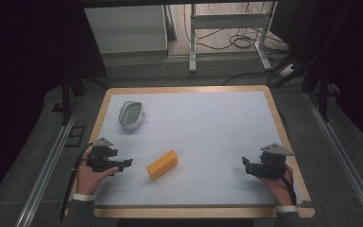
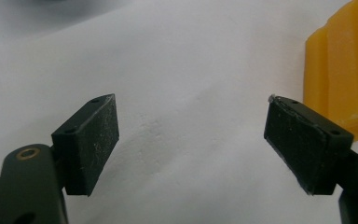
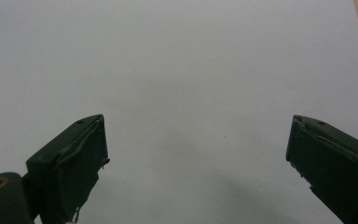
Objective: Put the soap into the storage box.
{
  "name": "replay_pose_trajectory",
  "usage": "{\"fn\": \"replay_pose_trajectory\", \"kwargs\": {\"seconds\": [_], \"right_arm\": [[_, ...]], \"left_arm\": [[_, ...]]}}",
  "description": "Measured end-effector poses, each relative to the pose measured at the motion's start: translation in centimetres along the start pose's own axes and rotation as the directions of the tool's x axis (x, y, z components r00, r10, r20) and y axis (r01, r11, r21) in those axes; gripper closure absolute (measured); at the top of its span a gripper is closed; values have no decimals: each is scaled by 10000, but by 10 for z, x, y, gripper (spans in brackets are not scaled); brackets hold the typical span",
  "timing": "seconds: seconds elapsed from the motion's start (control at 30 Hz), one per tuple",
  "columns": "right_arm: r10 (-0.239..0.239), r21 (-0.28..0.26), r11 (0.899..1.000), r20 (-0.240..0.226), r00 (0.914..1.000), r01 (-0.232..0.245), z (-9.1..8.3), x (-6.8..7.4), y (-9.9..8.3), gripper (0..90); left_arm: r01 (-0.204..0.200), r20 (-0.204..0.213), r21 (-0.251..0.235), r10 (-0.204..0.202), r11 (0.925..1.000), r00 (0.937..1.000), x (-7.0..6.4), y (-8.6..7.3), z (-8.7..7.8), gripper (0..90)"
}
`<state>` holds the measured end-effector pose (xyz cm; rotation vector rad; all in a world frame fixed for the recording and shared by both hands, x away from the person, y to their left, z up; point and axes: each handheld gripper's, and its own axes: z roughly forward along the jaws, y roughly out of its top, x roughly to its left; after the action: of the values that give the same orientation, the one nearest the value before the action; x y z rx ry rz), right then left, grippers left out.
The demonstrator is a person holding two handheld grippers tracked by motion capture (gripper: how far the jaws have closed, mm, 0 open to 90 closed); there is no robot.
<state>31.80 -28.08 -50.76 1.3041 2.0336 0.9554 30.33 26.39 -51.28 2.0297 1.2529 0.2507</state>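
Left gripper (image 1: 123, 165) jaws spread, nothing between, low over white mat (image 1: 208, 137). Yellow soap bar (image 1: 162, 164) near it, mid-mat, cut off at frame edge in left gripper view. Right gripper (image 1: 246, 164) also spread, well apart. Grey soap dish (image 1: 131, 114) far-left, contents indistinct.

- No lettering, label, brand or number is readable anywhere here.
- The yellow block (image 1: 162, 164) bears no print.
- The white dish (image 1: 131, 114) shows no legible mark.

Yellow block (image 1: 162, 164) waxy, smooth; table (image 1: 217, 127) matt w/ wood edge; fingers (image 2: 91, 140) matt, scuffed.
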Motion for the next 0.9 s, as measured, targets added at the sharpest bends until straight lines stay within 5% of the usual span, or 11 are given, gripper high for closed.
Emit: {"fn": "replay_pose_trajectory", "kwargs": {"seconds": [0.3, 0.9], "right_arm": [[-20, -94, 10000, 14, 10000, 20, -5, 0, 1, 54], [294, -222, 9993, 68, 9995, -293, -11, -14, -1, 57]], "left_arm": [[-24, -3, -169, 24, 9999, 10000, -2, 1, -5, 183], [-378, -190, 233, 382, 9990, 9991, -7, 5, -3, 182]]}}
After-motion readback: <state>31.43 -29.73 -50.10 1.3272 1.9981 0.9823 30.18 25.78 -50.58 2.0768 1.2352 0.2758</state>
